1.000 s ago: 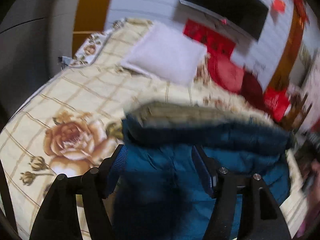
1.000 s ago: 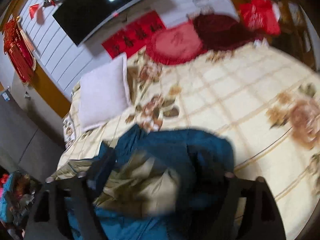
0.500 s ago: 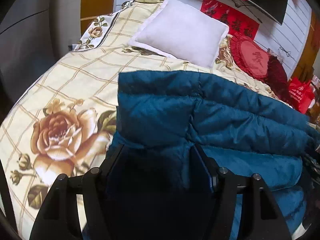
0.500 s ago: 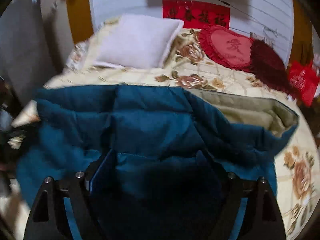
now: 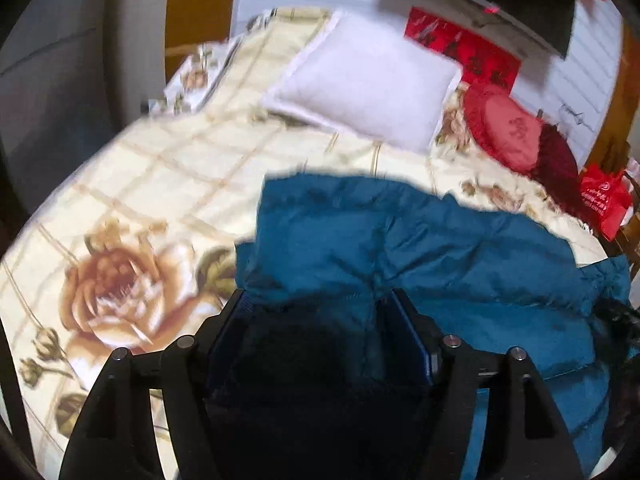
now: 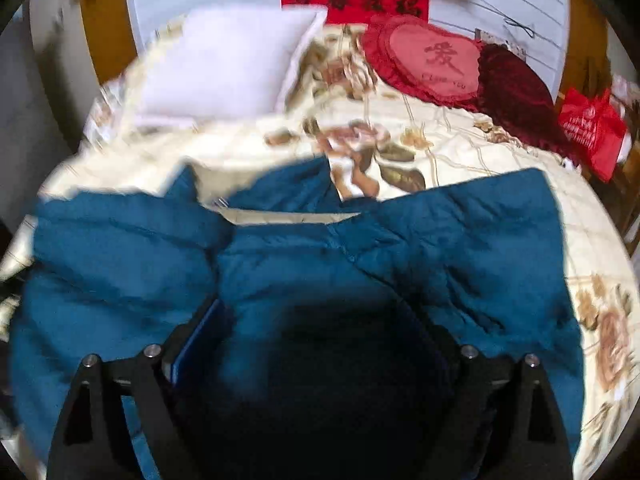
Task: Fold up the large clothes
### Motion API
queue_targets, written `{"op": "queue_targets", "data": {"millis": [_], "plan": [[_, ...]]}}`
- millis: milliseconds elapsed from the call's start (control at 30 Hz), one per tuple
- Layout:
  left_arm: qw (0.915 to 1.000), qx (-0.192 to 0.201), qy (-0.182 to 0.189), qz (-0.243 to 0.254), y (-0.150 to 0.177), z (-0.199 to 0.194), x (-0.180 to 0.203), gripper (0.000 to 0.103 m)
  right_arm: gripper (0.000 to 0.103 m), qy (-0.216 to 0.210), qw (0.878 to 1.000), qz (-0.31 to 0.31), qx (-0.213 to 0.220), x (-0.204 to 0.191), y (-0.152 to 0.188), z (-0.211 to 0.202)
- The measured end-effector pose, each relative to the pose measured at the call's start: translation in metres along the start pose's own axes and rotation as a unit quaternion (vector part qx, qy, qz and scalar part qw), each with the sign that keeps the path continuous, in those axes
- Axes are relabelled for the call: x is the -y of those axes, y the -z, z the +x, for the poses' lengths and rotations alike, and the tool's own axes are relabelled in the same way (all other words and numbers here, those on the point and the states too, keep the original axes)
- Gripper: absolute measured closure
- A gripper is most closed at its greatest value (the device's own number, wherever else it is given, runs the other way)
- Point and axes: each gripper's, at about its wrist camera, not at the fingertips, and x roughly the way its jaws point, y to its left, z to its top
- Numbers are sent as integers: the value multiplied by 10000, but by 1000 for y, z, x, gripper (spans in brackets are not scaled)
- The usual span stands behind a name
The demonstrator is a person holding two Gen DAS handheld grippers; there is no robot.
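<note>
Teal quilted puffer jacket [image 5: 440,256] lies on the cream rose-print bedspread [image 5: 168,176], below the white square pillow [image 5: 364,80]. Left gripper [image 5: 316,304] has its jaws set wide with bunched jacket fabric filling the gap; right gripper [image 6: 316,312] likewise straddles a fold of jacket.

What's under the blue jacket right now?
The blue jacket lies on the floral bedspread, which shows around its edges. A strip of beige lining peeks out at the collar. Anything beneath the jacket's middle is covered.
</note>
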Motion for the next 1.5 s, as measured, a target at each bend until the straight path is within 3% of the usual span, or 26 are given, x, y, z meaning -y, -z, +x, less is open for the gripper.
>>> {"op": "queue_targets", "data": {"millis": [67, 167, 267, 367, 500, 567, 700, 933, 1067, 1200, 1367, 1500], "plan": [[9988, 219, -389, 193, -2, -3, 2, 51, 12, 475, 9986, -149, 157, 12, 1, -12], [9977, -20, -635, 231, -4, 12, -1, 51, 12, 1103, 9938, -146, -21, 35, 0, -3], [9979, -454, -455, 11, 0, 37, -10, 49, 10, 1123, 9931, 60, -344, 55, 4, 19], [9978, -455, -407, -248, 2, 47, -16, 38, 3, 959, 9945, 244, -345, 63, 6, 34], [9976, -475, -390, -315, 2, 50, -16, 38, 1, 1055, 9932, 295, -388, 63, 4, 40], [9981, -373, -438, -227, 3, 41, -15, 40, 4, 1176, 9926, 202, -225, 53, 7, 22], [9990, -172, -409, -108, 6, 14, -12, 42, 5, 509, 9985, 58, 191, 23, 14, -24], [9986, 43, -390, 351, 18, -36, 4, 42, 5, -303, 9987, -395, 61, -54, 22, -35], [9976, 85, -383, 564, 29, -54, 9, 42, 5, -360, 9989, -295, -71, -86, 25, -7], [9973, 57, -451, 572, 37, -62, 6, 42, 0, 60, 9983, -428, -390, -103, 26, 27], [9973, -74, -528, 503, 49, -70, 1, 42, 2, -272, 9986, -232, -383, -97, 28, -1], [9981, -189, -466, 364, 64, -81, -2, 42, 2, -471, 9980, -280, -306, -85, 52, -43]]}}
